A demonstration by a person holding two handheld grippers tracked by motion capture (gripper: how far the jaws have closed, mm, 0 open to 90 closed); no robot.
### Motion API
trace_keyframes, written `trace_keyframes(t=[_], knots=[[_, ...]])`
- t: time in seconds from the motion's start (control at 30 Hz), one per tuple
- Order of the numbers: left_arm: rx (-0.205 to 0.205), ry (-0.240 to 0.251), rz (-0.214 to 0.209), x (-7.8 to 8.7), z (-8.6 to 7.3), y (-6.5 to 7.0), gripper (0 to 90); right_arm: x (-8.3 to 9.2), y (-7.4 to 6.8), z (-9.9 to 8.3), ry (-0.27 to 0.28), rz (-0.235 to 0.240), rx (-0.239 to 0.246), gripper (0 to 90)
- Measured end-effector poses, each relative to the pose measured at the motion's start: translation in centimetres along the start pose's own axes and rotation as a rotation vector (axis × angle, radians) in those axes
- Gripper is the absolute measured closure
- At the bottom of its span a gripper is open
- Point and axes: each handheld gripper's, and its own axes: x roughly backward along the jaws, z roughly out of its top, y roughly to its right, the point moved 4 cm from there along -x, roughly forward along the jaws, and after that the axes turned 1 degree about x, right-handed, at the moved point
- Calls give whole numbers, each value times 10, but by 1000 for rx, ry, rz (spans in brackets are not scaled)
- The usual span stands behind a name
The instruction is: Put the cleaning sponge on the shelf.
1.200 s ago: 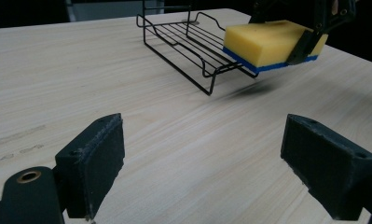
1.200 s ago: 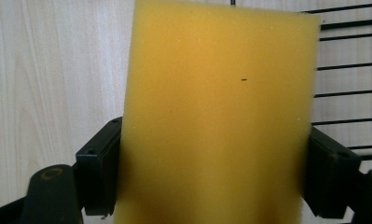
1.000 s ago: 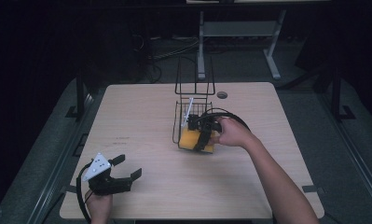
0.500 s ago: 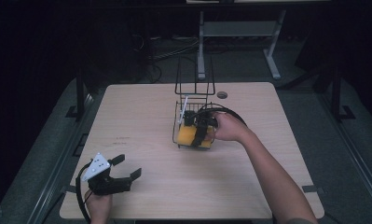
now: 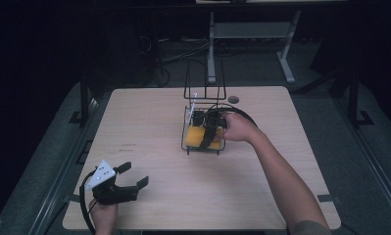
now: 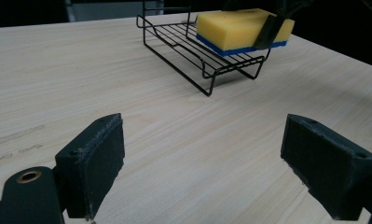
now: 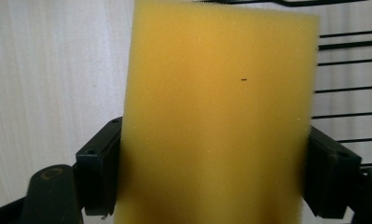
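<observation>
A yellow sponge (image 5: 195, 136) with a blue underside lies on the shelf of a black wire rack (image 5: 186, 83) near the middle of the table. My right gripper (image 5: 206, 139) is shut on it, a jaw pressed against each long side. In the right gripper view the sponge (image 7: 216, 93) lies between the jaws, with rack wires (image 7: 342, 60) behind it. My left gripper (image 5: 134, 174) rests open at the near left of the table with nothing between its jaws. In the left gripper view the left gripper (image 6: 216, 154) faces the rack (image 6: 183, 44) and sponge (image 6: 235, 28).
The light wooden table (image 5: 149, 122) has a small dark round grommet (image 5: 233, 99) behind the rack. The rack's tall wire back rises at its far side. A black cable loops from the right gripper. A grey desk frame (image 5: 212, 44) stands on the floor beyond.
My right gripper has carried the sponge a little farther and leftward, down onto the rack shelf. The left gripper has stayed still.
</observation>
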Motion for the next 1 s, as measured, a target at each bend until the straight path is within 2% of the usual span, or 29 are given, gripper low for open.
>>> trace_keyframes(t=[0.1,0.23,0.4,0.47,0.6,0.67,1.0], knots=[[2,1,-1,0,0,0,128,-2,5,0,19,14,-6,207],[3,2,-2,0,0,1,128,-7,14,-5,2,24,-33,207],[2,2,0,0,0,0,128,-9,21,-3,-33,8,-12,207],[3,2,0,1,0,0,128,-8,23,-1,-15,19,-21,208],[4,2,0,1,0,0,128,-12,26,-2,-8,13,-26,207],[3,3,0,1,0,0,128,-14,28,-3,4,13,-11,208],[2,4,1,1,0,0,128,-21,31,-1,4,15,-12,207]])
